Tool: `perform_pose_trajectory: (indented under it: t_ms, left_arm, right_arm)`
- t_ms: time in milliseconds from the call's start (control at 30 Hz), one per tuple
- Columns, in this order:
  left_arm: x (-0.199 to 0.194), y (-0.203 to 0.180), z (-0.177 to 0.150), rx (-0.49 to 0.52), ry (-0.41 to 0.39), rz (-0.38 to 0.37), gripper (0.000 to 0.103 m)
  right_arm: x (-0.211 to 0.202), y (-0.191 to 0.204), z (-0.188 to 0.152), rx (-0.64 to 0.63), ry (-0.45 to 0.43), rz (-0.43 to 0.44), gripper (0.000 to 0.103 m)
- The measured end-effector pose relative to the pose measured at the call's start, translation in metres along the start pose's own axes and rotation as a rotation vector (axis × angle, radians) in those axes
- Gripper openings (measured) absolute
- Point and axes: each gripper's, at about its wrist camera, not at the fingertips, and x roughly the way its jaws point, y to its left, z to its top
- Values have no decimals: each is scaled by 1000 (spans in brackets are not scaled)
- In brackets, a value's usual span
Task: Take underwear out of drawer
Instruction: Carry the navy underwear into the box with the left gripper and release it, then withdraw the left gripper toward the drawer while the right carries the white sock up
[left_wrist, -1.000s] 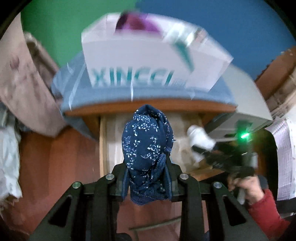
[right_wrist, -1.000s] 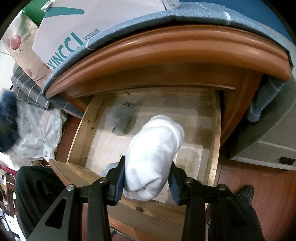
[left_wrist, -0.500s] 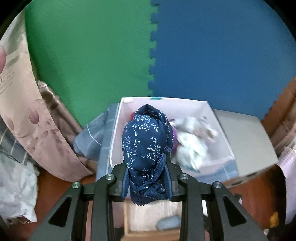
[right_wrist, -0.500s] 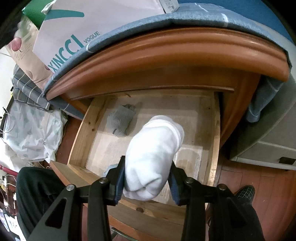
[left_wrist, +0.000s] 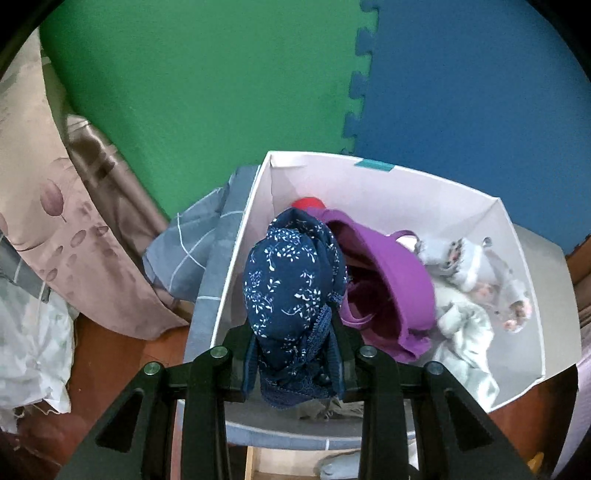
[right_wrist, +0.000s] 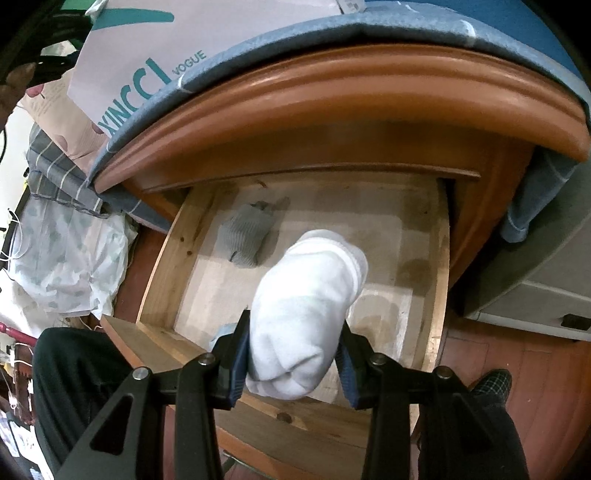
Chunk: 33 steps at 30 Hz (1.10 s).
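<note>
Left hand-held gripper (left_wrist: 295, 363): clamped on navy floral underwear (left_wrist: 293, 291), held over white box (left_wrist: 524, 258) containing purple garment (left_wrist: 391, 284). Right hand-held gripper (right_wrist: 293, 363): clamped on white bundle (right_wrist: 306, 314) above open drawer (right_wrist: 166, 258); grey bundle (right_wrist: 243, 236) inside.

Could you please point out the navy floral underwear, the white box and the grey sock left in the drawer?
navy floral underwear (left_wrist: 293, 280), left wrist view, upper bundle.
white box (left_wrist: 388, 184), left wrist view, far inner wall.
grey sock (right_wrist: 243, 236), right wrist view, ribbed middle.

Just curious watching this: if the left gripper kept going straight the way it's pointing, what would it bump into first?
Probably the purple garment in the white box; the left gripper, shut on the navy floral underwear, points into it. Depth is uncertain.
</note>
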Motion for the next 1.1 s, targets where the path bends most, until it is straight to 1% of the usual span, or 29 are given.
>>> perform_pose_trajectory:
  t_ms: [167,200,233,300,367,433,467,533,600,700,800,867,933,967,1033,1100]
  left_arm:
    - [18,3,-6,-14,37,11,30]
    - [22,4,-7,-14,47,8,32]
    - [25,5,-8,-12,56,11,36]
    - [24,4,-8,6,47,10,38]
    - [23,3,-8,11,51,3,46]
    - [18,1,-9,3,45,-19,58]
    - [16,0,-9,1,37,-25,60]
    - [9,-5,-12,14,19,-30,72]
    - [1,-11,-15,44,2,-29,76]
    - [-13,-17,-22,81,-20,-42,77]
    - [-36,-18,-33,88,-78,-50,77]
    - [-58,-17,-45,94,-142,-29,78]
    - [-76,-14,-60,90,-196,-16,85]
    - [-84,-11,-71,76,-219,-3,86]
    - [-92,-4,-88,57,-256,6,88]
    - [-94,5,-108,39,-268,40,88]
  right_arm:
    - [1,1,0,-4,6,0,41]
    - [1,1,0,-6,6,0,41]
    - [1,1,0,-8,6,-2,41]
    - [3,2,-2,-12,10,-5,41]
    - [4,1,-2,-14,13,-6,41]
    - [6,2,-3,-16,14,-9,41]
    - [6,1,-3,-16,15,-9,41]
    - [7,1,-3,-16,15,-13,41]
    - [9,2,-4,-16,18,-15,41]
    - [10,2,-4,-19,22,-22,41]
    - [13,3,-4,-25,25,-32,41]
    - [12,4,-4,-30,17,-35,41]
    - [10,5,-5,-38,9,-44,41]
    - [9,5,-6,-38,4,-53,41]
    - [7,6,-7,-42,3,-68,41]
    - [2,9,-7,-55,-4,-90,41]
